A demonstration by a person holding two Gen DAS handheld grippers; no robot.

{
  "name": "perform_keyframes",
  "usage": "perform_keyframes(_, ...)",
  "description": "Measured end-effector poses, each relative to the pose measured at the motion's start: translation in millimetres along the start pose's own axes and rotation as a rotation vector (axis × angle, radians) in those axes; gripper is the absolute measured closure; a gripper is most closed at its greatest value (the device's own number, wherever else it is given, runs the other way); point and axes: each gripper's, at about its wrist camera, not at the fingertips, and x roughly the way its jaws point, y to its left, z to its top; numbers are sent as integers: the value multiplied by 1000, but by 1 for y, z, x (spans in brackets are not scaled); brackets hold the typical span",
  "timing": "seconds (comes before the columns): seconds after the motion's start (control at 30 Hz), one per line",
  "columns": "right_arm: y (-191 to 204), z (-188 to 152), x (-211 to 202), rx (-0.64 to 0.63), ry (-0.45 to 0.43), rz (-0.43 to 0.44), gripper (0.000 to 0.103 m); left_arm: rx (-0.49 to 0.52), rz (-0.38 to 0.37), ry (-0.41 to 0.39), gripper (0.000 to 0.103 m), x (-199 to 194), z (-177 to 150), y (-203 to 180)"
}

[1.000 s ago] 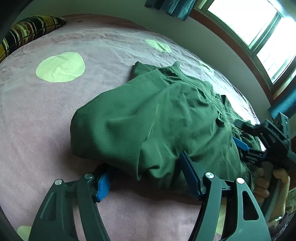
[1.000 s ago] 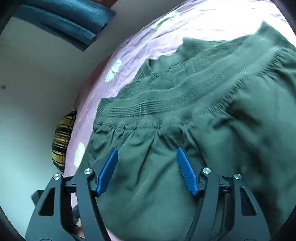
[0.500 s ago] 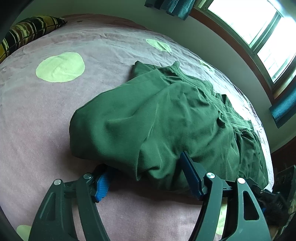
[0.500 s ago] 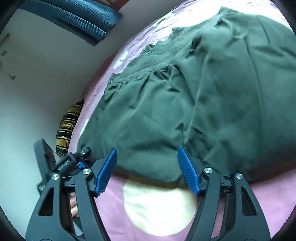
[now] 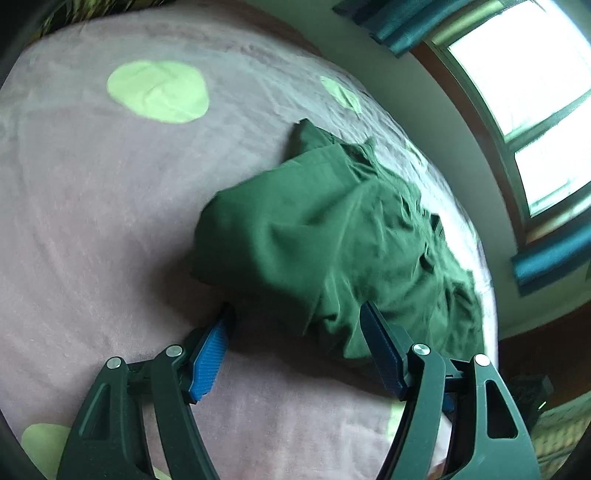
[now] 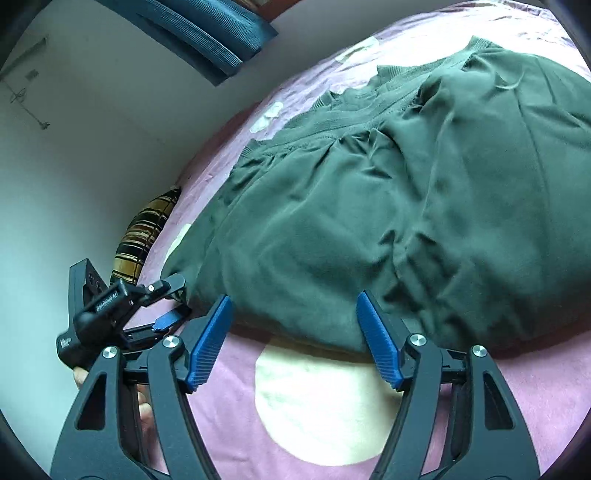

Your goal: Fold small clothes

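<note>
Dark green shorts (image 5: pixel 325 236) lie folded over on a pink bedspread (image 5: pixel 92 221) with pale green dots. My left gripper (image 5: pixel 295 306) stands open just short of the shorts' near edge, with nothing pinched between its blue pads (image 5: pixel 208 356). In the right wrist view the shorts (image 6: pixel 369 221) fill the middle, their ribbed waistband at the far side. My right gripper (image 6: pixel 293 297) is open at the near hem, and the cloth's edge lies between the spread fingers without being pressed. The left gripper (image 6: pixel 177 301) shows at the shorts' left corner, open too.
A striped pillow (image 6: pixel 144 236) lies at the bed's head by the white wall. A bright window (image 5: pixel 535 92) with teal curtains (image 5: pixel 384 22) runs along the bed's far side. A person's hand (image 6: pixel 144 410) holds the left tool. The bed's edge drops off at right.
The right gripper drew back from the waistband to the near hem and left the left wrist view. The left gripper rolled and backed slightly off the shorts' edge.
</note>
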Motion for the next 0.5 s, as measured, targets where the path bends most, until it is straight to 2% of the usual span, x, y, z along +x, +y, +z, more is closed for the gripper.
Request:
perform_keyframes(0.2,1,-5,-1,-32,-14,-2,32,-125,-30,0,34,7,22,13)
perform_keyframes(0.33,-3,-6,-4,-20,-16,23,31,-101,17,-11,35,14,34,5)
perform_keyframes(0.4,0,-5,-10,-22,-35,24,33,-49,94,-14,53,18,35,-5)
perform_keyframes(0.47,5,-5,-19,-32,-60,20,33,-10,103,1,67,21,35,-11)
perform_keyframes(0.5,10,-4,-26,-52,-87,21,33,-8,106,8,71,21,35,-12)
